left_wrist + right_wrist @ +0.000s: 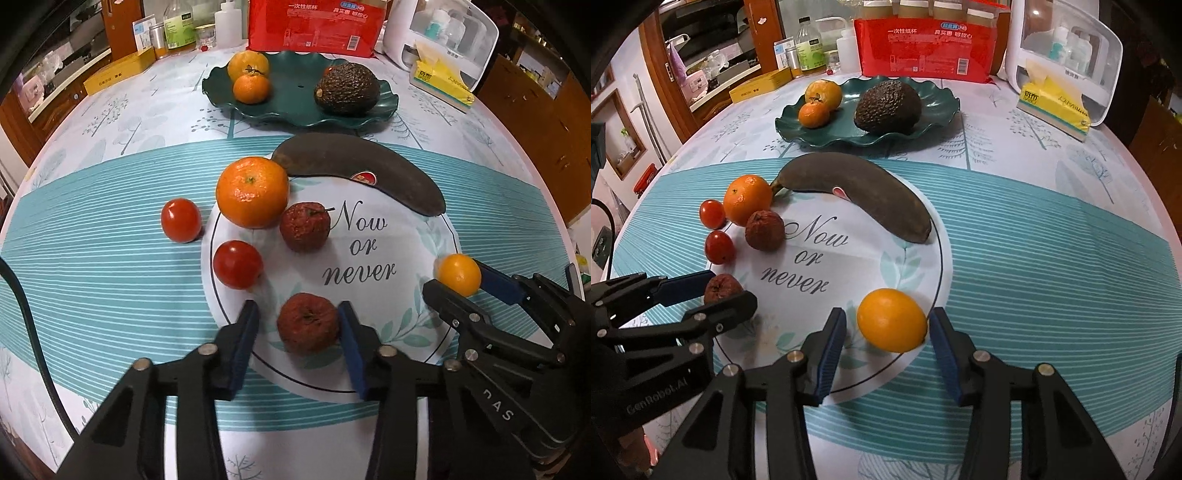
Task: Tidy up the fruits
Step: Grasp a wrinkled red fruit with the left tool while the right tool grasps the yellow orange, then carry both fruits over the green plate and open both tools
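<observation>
Jaws of both grippers stand open, left (pixel 299 325) around a shrivelled dark-red fruit (pixel 308 323), right (pixel 888 325) around a smooth yellow-orange citrus (pixel 892 320).

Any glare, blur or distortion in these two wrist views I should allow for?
Left wrist: fisheye bends the table edge, corners go dark, glare spots on the tomatoes; wrinkled red fruit slightly soft. Right wrist: same bending; yellow citrus sharp, soft shadows.

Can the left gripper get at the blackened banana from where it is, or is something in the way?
Probably not directly. The left gripper already straddles a shrivelled red fruit, and a second shrivelled red fruit lies between it and the blackened banana.
</observation>
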{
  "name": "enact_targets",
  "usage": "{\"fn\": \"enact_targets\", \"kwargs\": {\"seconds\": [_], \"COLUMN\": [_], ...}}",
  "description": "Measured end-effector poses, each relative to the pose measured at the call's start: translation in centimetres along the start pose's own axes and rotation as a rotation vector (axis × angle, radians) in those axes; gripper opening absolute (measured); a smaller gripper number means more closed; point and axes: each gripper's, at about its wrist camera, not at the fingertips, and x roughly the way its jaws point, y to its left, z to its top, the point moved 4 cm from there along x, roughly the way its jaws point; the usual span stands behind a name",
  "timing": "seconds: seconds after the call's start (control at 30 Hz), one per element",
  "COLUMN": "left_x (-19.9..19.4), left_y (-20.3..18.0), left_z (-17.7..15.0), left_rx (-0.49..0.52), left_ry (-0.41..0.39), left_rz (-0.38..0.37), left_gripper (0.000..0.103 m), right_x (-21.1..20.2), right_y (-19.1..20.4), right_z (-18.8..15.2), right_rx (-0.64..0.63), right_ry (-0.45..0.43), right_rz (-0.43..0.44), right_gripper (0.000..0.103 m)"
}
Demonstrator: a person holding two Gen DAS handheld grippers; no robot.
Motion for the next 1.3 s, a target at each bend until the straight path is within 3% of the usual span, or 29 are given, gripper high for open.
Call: {"fn": "enact_targets", "kwargs": {"seconds": [0.17, 0.5, 0.7, 1.0, 1.3], "left_x": [-0.1, -1.4, -4.9, -12.6, -18.6], "left_y": [0.0, 0.0, 0.4, 2.2, 3.0], "left_z": [-0.3, -1.2, 0.1, 5.8, 14.9], "left_rx": [0.000, 0.006, 0.024, 0.038, 0.087], "left_ry": [-0.001, 0.031, -0.011, -0.129, -0.220], "left_rz": [-0.002, -0.024, -0.013, 0.007, 0.019], "left_gripper": [0.030, 0.029, 0.029, 0.029, 0.029], "right_x": [0.0, -0.1, -2.3, -8.9, -15.9], "right_y": [-0.1, 1.0, 2.8, 3.5, 2.9], "right_z": [-0.1, 0.0, 1.1, 7.6, 16.4], "right_rx": [-0.005, -0.038, -0.065, -0.093, -0.129], "right_ry": [-0.017, 0.011, -0.018, -0.161, -0.320], "right_rz": [-0.040, -0.018, 0.020, 0.051, 0.040], "right_gripper": [0.036, 0.035, 0.035, 0.035, 0.035]}}
